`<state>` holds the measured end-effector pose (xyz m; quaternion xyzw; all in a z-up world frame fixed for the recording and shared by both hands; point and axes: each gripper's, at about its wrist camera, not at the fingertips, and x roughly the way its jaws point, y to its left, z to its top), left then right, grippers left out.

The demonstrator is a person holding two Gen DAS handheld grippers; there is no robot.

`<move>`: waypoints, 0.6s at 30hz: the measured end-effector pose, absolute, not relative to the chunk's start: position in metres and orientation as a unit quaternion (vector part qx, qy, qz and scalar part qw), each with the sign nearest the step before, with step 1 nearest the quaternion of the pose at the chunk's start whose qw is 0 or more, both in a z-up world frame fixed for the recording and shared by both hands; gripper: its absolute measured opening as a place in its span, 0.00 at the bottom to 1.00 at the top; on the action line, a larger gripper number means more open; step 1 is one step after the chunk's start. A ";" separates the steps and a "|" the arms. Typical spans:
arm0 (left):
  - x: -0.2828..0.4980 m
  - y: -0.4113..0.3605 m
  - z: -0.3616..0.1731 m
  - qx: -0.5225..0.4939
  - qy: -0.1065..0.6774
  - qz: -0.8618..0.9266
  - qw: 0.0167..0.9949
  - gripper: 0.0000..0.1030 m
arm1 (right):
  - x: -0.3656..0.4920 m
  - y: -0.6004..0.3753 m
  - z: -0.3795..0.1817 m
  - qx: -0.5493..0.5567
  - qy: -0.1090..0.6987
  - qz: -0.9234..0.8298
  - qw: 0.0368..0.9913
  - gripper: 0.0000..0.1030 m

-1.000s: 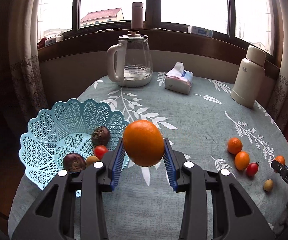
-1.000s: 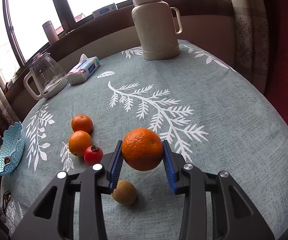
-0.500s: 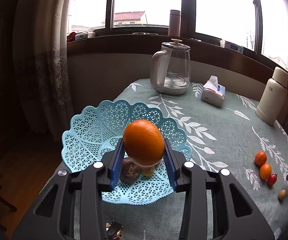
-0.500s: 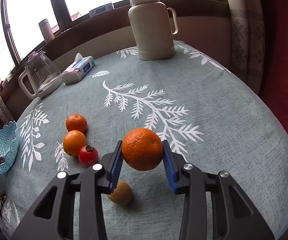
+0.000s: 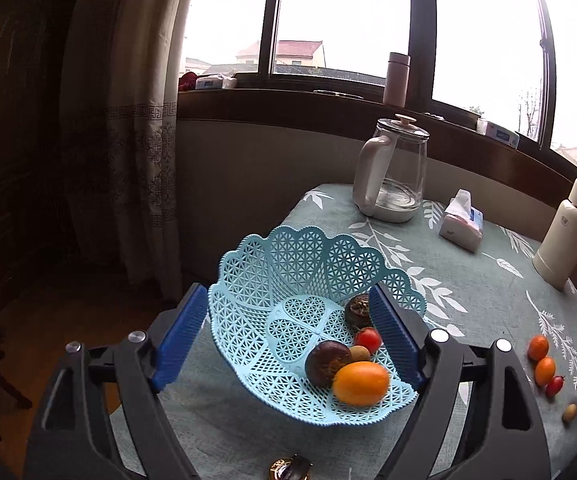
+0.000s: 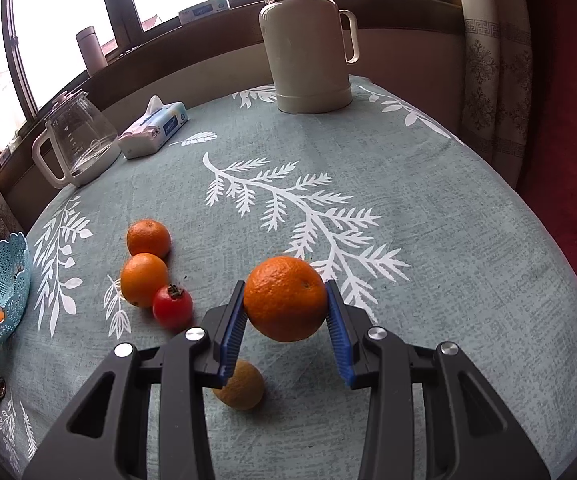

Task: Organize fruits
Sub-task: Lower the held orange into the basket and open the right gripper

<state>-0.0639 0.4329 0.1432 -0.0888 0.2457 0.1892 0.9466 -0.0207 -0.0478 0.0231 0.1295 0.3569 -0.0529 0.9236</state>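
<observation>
Orange fruit point(image 5: 361, 383) lies in blue lattice basket point(image 5: 288, 264); left gripper point(image 5: 288, 340) spread empty above; right gripper point(image 6: 284, 320) clenches mandarin point(image 6: 285, 298) over tablecloth; risk: round peel slips from pads, rolls off table edge

pale blue lattice basket point(image 5: 312, 256), leaf-print tablecloth point(image 6: 428, 184)

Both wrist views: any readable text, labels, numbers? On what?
No text can be quoted from either view.
Tissue pack: blue print, too blurred to read.
Thermos: small emblem, too small to read.
Glass kettle: faint scale marks, unreadable.
Box on the windowsill: print blurred.
</observation>
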 end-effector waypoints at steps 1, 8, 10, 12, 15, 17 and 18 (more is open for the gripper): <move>-0.064 0.436 0.143 -0.090 0.246 0.191 0.946 0.82 | -0.021 -0.046 0.024 0.125 0.356 -0.053 0.924 0.38; -0.063 0.444 0.140 -0.093 0.253 0.189 0.944 0.82 | -0.024 -0.018 0.050 0.131 0.346 -0.011 0.929 0.38; -0.064 0.447 0.142 -0.093 0.252 0.188 0.945 0.82 | -0.025 0.002 0.062 0.123 0.340 0.013 0.932 0.38; -0.065 0.449 0.145 -0.093 0.249 0.189 0.945 0.82 | -0.025 0.023 0.073 0.113 0.333 0.040 0.935 0.38; -0.069 0.455 0.149 -0.098 0.243 0.193 0.946 0.85 | -0.021 0.056 0.086 0.114 0.333 0.090 0.932 0.38; -0.073 0.459 0.152 -0.106 0.237 0.194 0.946 0.86 | -0.016 0.081 0.092 0.113 0.340 0.124 0.925 0.38; -0.075 0.460 0.154 -0.109 0.235 0.193 0.946 0.86 | -0.014 0.093 0.093 0.113 0.345 0.140 0.921 0.38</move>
